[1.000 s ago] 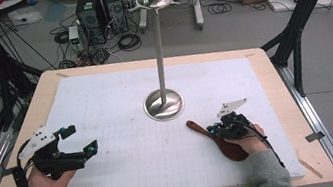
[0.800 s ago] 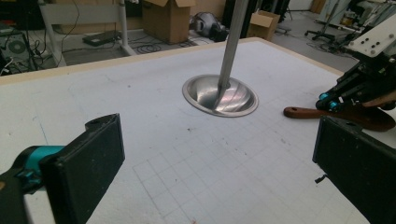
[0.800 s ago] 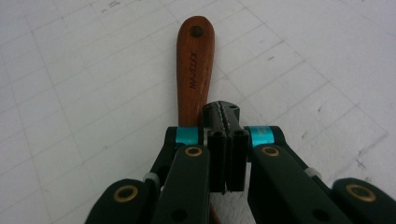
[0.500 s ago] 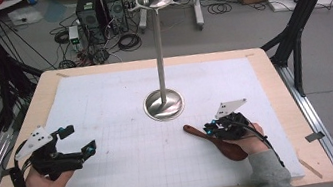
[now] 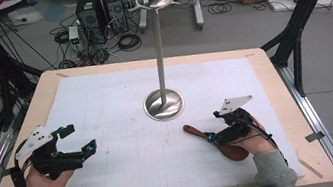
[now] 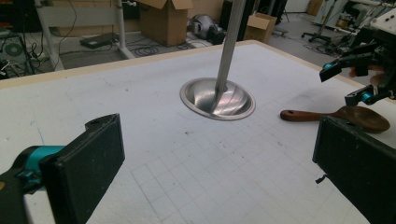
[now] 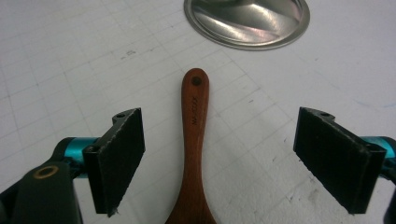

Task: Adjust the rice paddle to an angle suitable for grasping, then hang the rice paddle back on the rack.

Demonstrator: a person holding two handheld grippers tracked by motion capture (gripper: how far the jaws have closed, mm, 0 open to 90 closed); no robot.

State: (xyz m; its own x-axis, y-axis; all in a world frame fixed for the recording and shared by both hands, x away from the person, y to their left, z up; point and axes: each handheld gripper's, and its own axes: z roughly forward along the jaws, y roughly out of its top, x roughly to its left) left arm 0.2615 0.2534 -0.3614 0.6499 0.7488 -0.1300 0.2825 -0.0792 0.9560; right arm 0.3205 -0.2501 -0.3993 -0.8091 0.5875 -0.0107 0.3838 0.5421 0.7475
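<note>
White mat (image 5: pixel 132 180), spoon (image 7: pixel 194 140) between open right tool (image 7: pixel 219 158)

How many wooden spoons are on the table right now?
1. The wooden spoon lies flat on the white mat near the right edge, handle pointing toward the metal stand's base. The right gripper sits over it, jaws open on either side of the handle, not touching.

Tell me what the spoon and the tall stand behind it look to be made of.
The spoon looks like wood with a smooth reddish-brown finish: faint grain shows along its handle, which has a hole at the end. The stand looks like polished metal, probably steel: its round base gives mirror-like reflections and the pole shines silver. The right hand-held gripper is open astride the spoon's handle.
</note>
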